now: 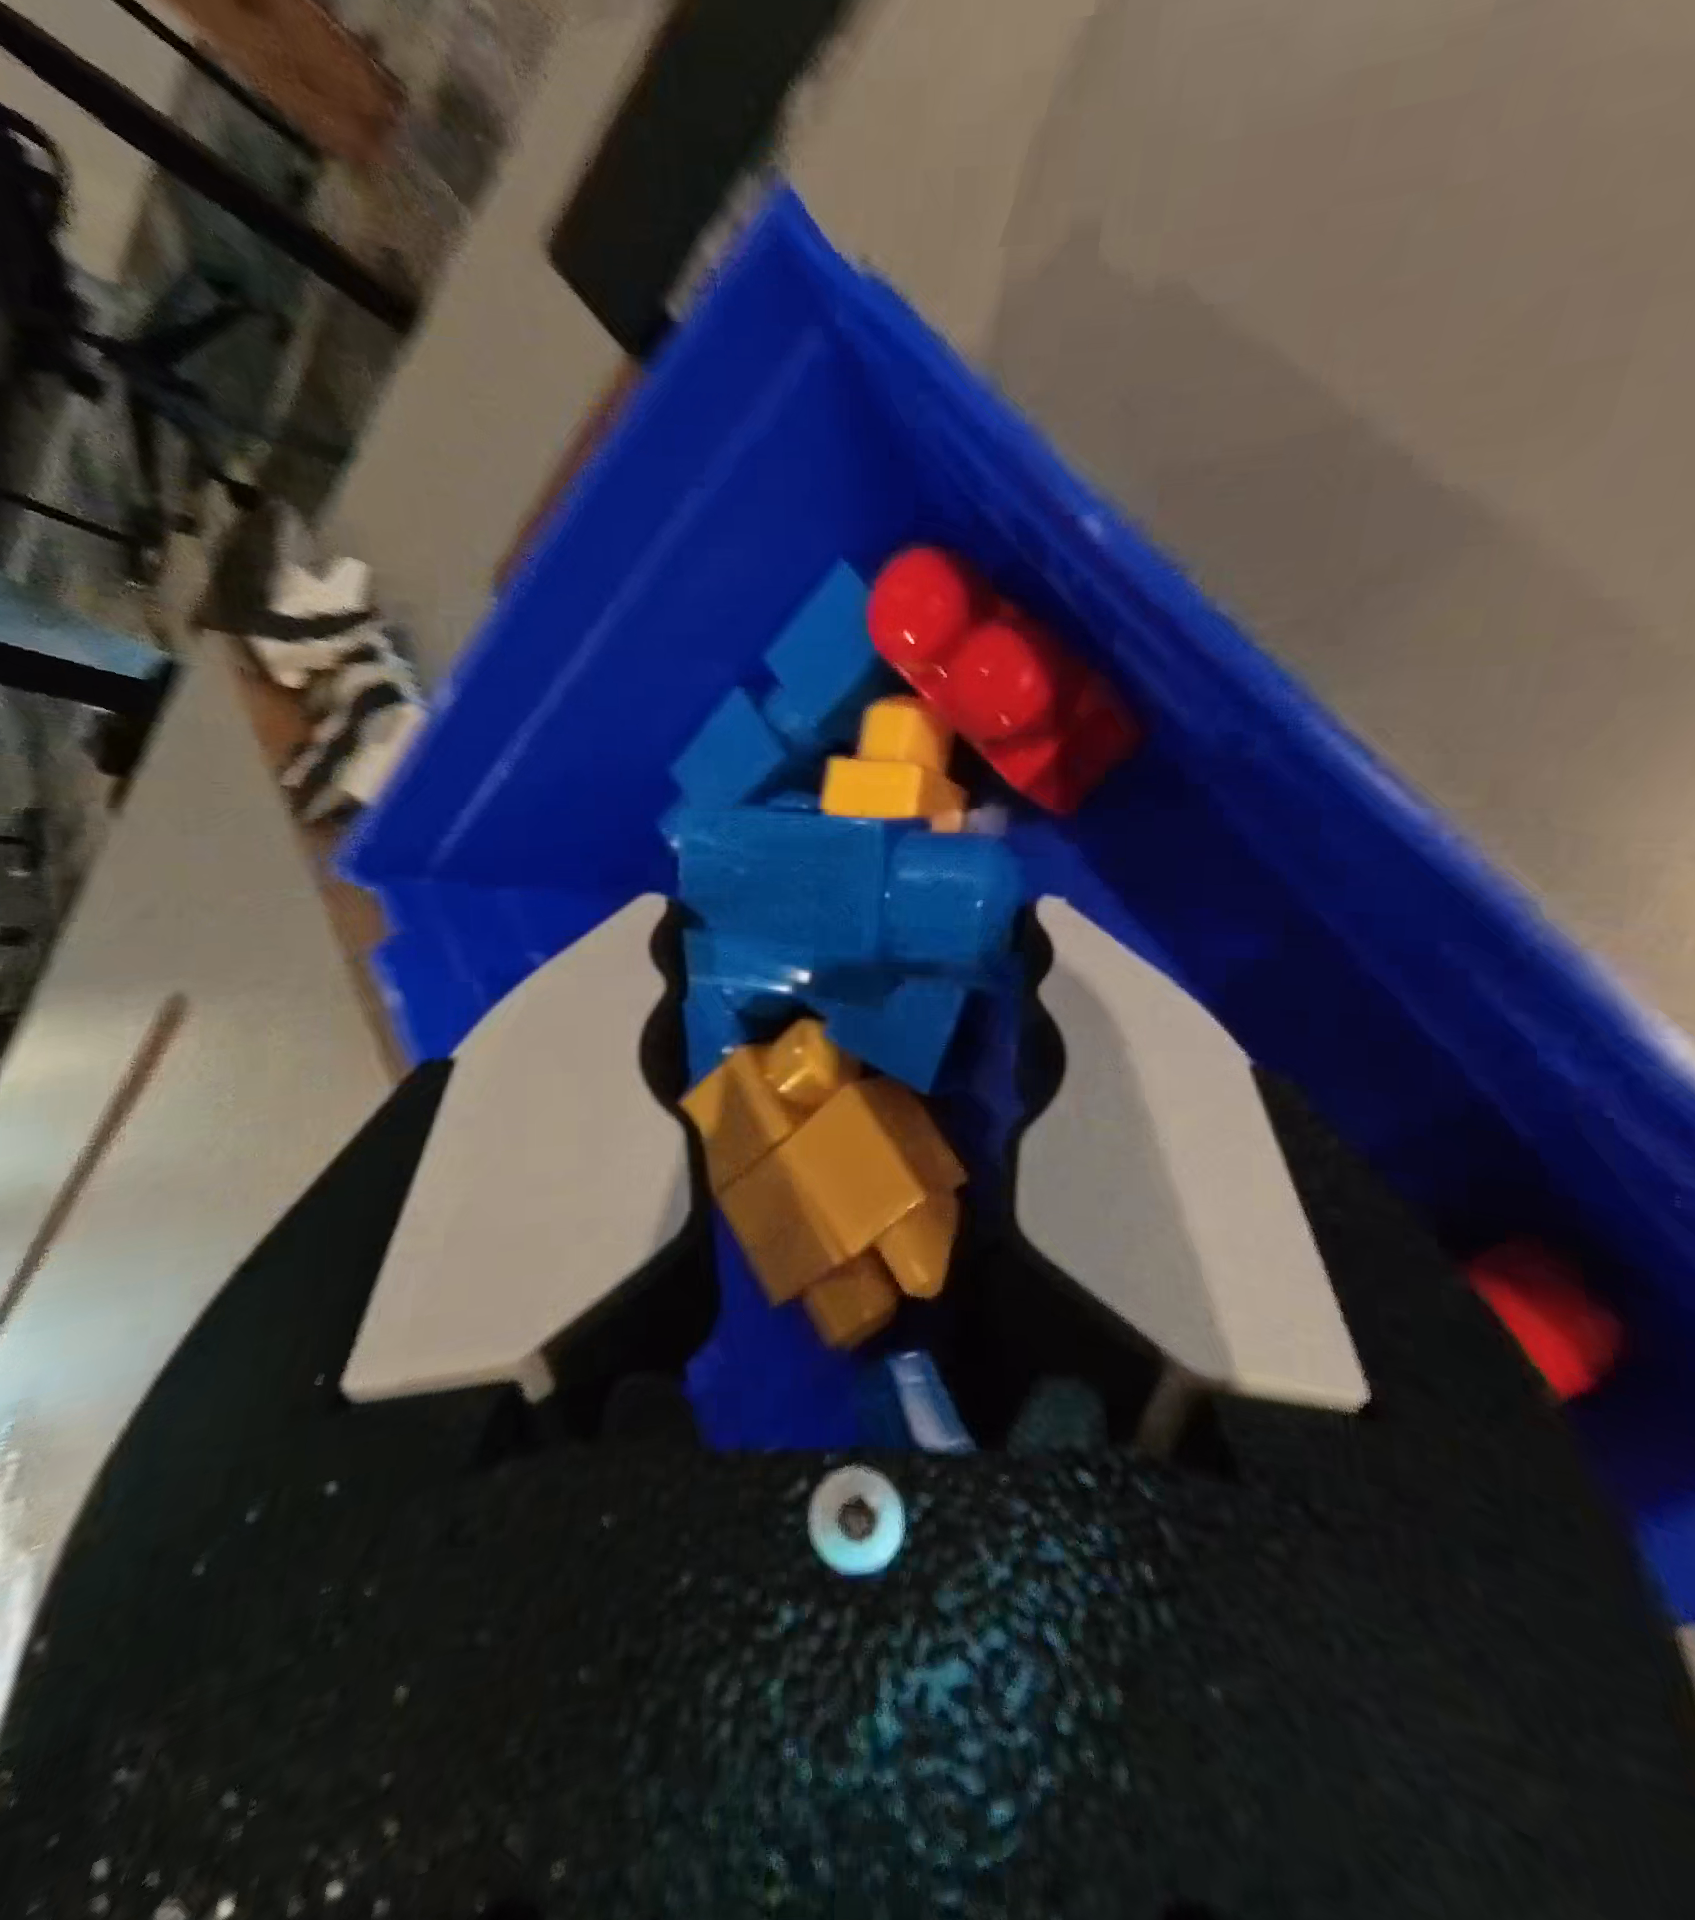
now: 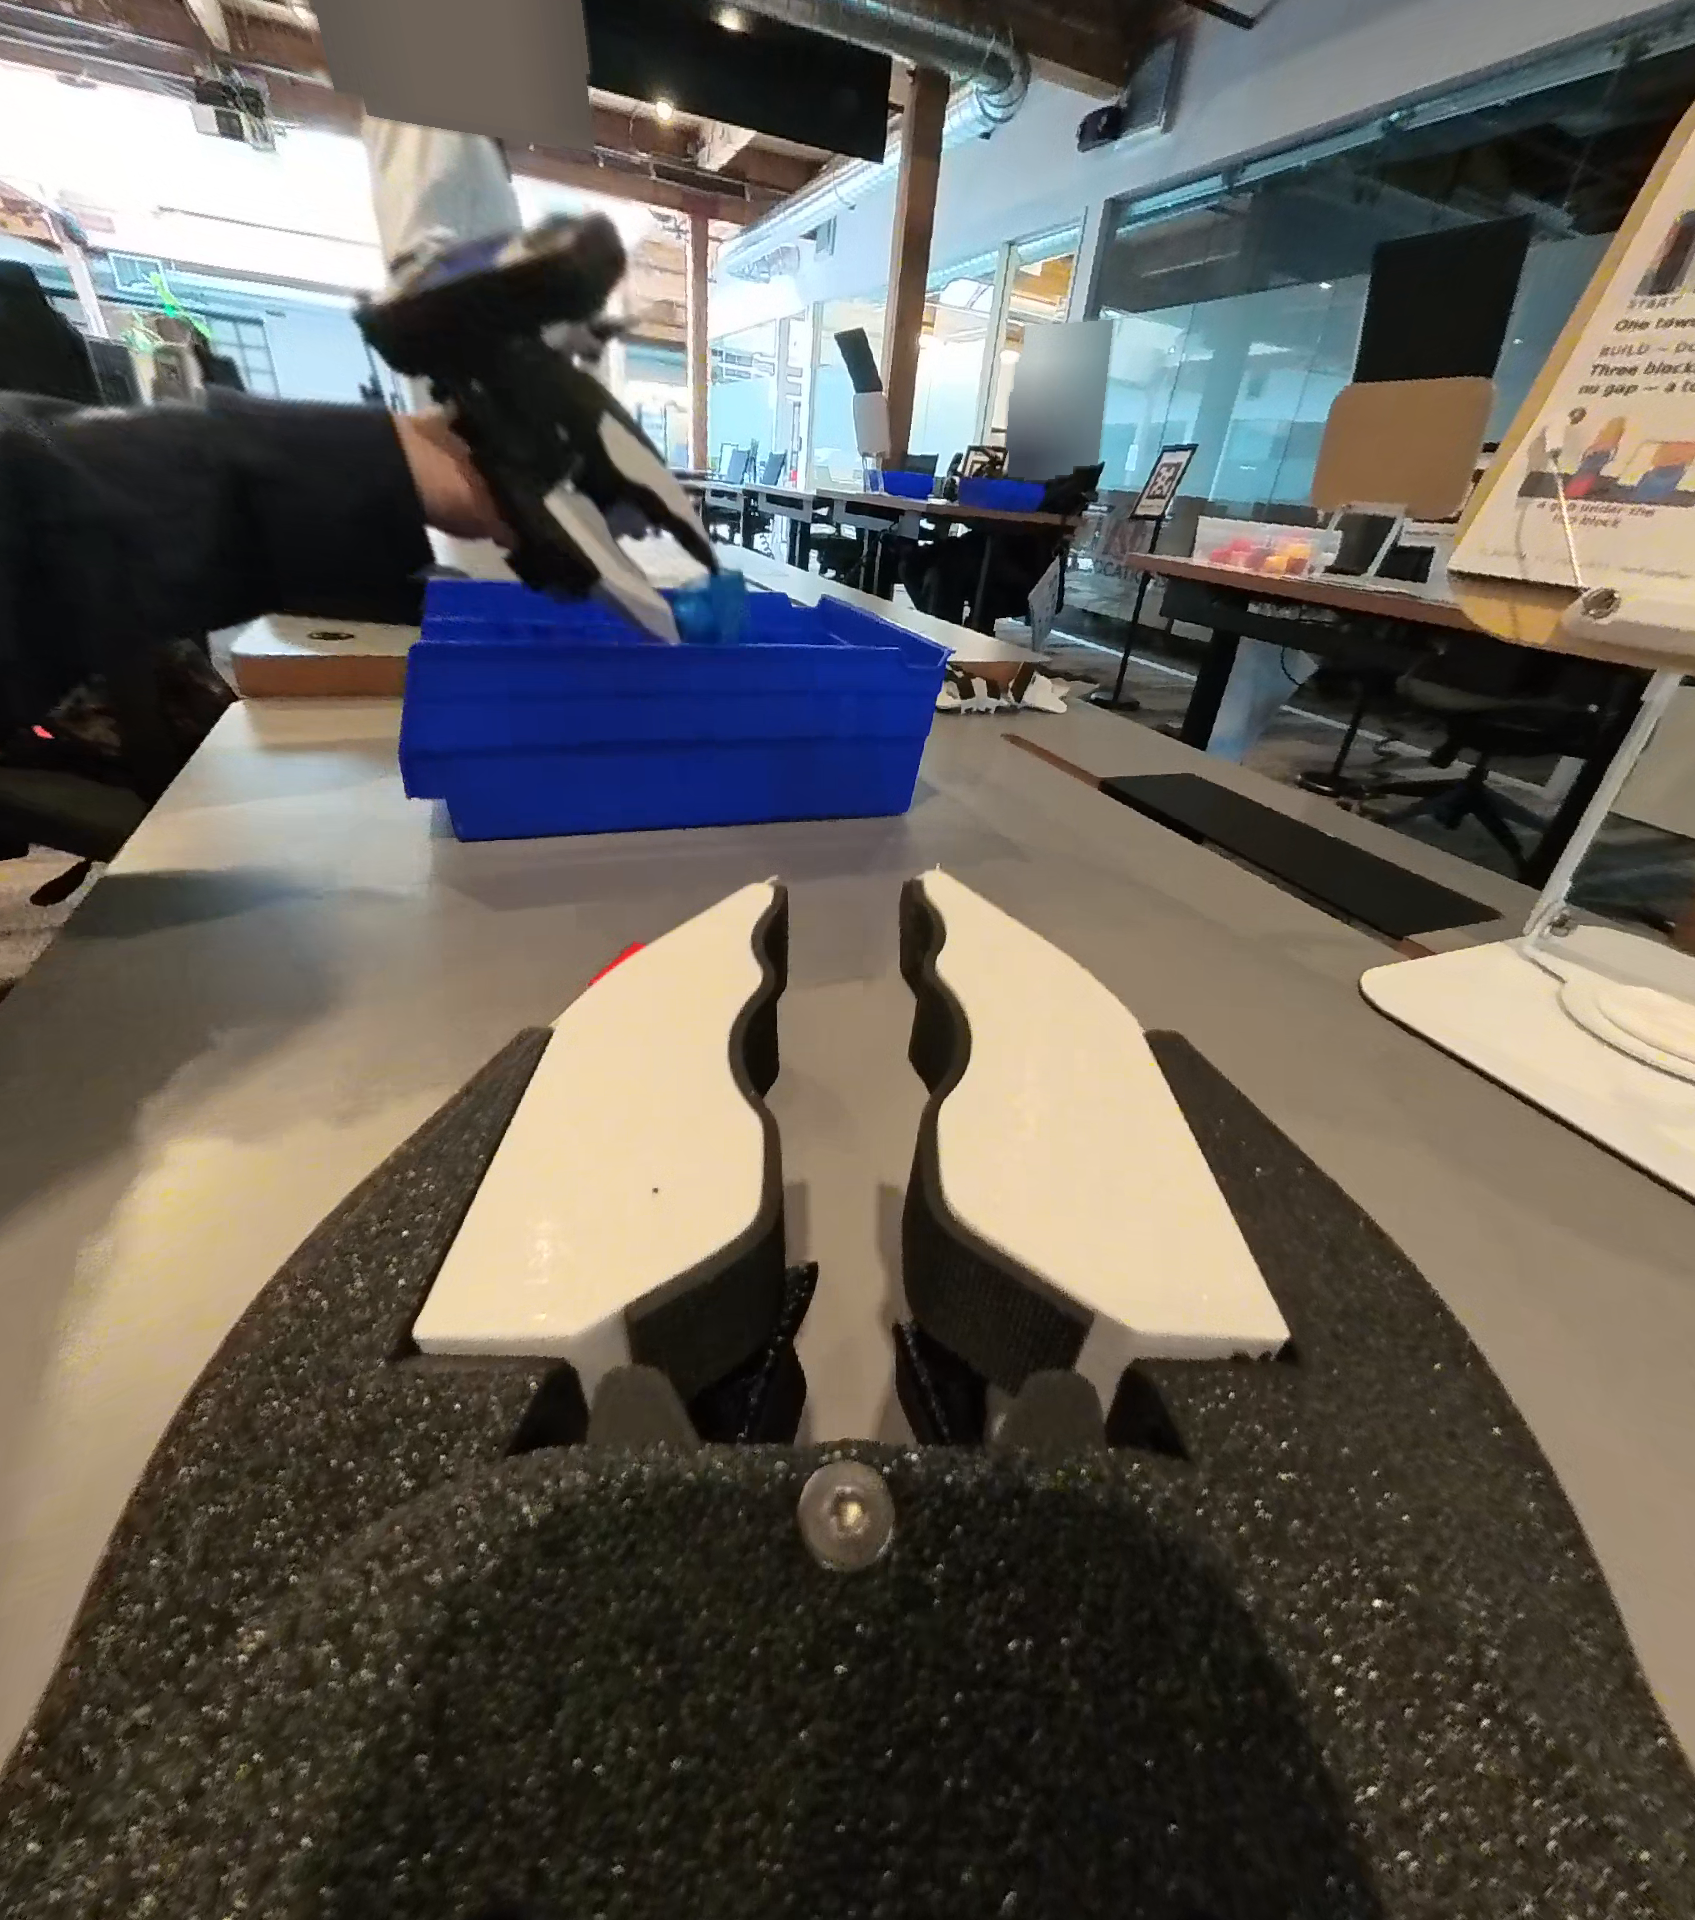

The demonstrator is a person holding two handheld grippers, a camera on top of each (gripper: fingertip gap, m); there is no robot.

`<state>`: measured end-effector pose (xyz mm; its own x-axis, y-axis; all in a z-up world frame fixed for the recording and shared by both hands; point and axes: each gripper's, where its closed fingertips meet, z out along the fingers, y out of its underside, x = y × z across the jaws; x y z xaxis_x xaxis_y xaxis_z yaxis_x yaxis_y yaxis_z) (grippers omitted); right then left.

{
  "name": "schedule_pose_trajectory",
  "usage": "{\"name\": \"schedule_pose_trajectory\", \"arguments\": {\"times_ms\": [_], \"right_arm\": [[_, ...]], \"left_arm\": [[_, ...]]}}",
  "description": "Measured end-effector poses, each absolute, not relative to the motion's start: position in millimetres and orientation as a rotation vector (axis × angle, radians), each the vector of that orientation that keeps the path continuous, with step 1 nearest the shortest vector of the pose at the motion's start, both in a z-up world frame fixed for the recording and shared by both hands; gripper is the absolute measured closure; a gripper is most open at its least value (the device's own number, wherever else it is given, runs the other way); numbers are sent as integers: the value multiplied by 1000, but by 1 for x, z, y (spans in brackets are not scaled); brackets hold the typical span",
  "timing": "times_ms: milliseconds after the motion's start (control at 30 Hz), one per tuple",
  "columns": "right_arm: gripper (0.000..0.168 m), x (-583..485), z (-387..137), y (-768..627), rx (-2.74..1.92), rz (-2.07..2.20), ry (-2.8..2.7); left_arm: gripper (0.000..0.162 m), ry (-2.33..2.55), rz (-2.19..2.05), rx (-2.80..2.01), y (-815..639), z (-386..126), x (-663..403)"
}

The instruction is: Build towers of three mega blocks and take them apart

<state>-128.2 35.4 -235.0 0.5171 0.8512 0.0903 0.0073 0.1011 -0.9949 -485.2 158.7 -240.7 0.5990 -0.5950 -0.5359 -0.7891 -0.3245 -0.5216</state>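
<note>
Instruction card (image 2: 1653, 343) beside blue bin (image 2: 666, 717)

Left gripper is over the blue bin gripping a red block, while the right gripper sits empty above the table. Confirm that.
Wrong on colour: the left gripper grips a blue block, as the left wrist view shows. The red block lies loose in the blue bin. The right gripper is indeed empty above the table.

The left gripper (image 1: 848, 925) tilts steeply downward on the far left, its fingers (image 1: 552, 1143) clamped around something held between them. The right gripper (image 2: 843, 904) lies low and level, near, fingers (image 2: 656, 1122) slightly parted with nothing between.
</note>
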Motion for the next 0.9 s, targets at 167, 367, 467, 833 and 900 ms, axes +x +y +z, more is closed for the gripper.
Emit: {"name": "schedule_pose_trajectory", "arguments": {"times_ms": [167,367,467,833,900], "right_arm": [[148,-123,-229,38,-1317,729,-800],[149,-110,-223,45,-1307,670,-727],[149,-101,-220,51,-1304,651,-671],[149,-83,-208,58,-1270,622,-535],[149,-83,-206,57,-1267,639,-527]], "left_arm": [[101,1013,245,-1840,135,-162,-425],[101,1212,96,-1833,88,-185,-277],[101,1402,8,-1863,79,-237,-210],[101,1614,-97,-2045,101,-328,-146],[101,1602,-119,-2037,104,-331,-144]]}}
